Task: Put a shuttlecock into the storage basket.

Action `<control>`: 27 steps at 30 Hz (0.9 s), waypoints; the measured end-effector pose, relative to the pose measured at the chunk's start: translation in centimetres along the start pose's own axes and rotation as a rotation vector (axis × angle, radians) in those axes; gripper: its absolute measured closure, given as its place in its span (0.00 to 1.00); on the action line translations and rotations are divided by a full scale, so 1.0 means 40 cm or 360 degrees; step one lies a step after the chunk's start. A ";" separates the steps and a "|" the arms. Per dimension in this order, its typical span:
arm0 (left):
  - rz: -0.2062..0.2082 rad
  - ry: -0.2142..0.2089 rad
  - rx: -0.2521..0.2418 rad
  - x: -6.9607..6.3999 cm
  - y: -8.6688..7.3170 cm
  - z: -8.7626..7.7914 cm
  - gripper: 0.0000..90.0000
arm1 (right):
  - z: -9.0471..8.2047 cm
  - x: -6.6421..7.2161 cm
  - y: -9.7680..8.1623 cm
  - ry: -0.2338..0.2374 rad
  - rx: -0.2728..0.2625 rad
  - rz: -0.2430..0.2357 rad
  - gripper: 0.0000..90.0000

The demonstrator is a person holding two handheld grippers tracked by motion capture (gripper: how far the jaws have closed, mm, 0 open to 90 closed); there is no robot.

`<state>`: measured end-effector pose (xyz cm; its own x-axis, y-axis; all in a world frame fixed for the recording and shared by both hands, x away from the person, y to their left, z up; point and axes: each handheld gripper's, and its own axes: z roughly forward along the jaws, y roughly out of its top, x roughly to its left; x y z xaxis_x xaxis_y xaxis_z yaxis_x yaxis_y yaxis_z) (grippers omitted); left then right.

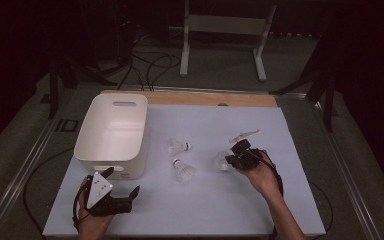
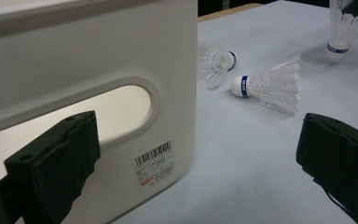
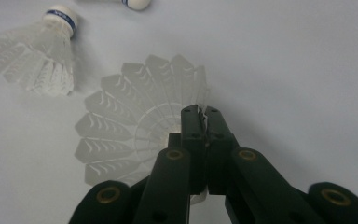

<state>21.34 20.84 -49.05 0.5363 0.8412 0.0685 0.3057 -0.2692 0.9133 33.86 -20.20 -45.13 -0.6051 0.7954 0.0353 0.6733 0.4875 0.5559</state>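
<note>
Right gripper [image 3: 204,116] pinches the feather skirt of a shuttlecock [image 3: 140,121] on the table's right side; left gripper [image 1: 125,192] waits wide open beside the white bin [image 1: 111,131]. Likely next: lift and carry it over the bin

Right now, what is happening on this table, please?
A person works with a claw in each hand. The right claw is shut on the feather skirt of one shuttlecock. Two more shuttlecocks lie on the white table, beside the white bin. The left claw is open and holds nothing, close to the bin's near wall.
</note>
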 end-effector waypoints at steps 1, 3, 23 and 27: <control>0.0002 -0.0001 0.0000 0.000 0.000 0.000 0.00 | 0.000 0.000 0.000 0.0000 0.0000 0.0000 0.99; 0.0004 -0.0002 0.0001 0.000 0.000 0.000 0.00 | -0.004 0.000 0.003 0.0010 -0.0014 0.0002 0.99; 0.0003 -0.0003 0.0000 0.000 0.000 0.001 0.00 | -0.020 0.007 0.028 0.0030 -0.0081 -0.0002 0.99; 0.0004 -0.0003 0.0000 0.001 0.000 0.000 0.00 | -0.032 0.008 0.038 0.0024 -0.0106 -0.0004 0.99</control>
<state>21.37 20.85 -49.06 0.5385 0.8398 0.0699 0.3044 -0.2712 0.9131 34.14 -19.69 -43.20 -0.6138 0.7881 0.0461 0.6419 0.4642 0.6103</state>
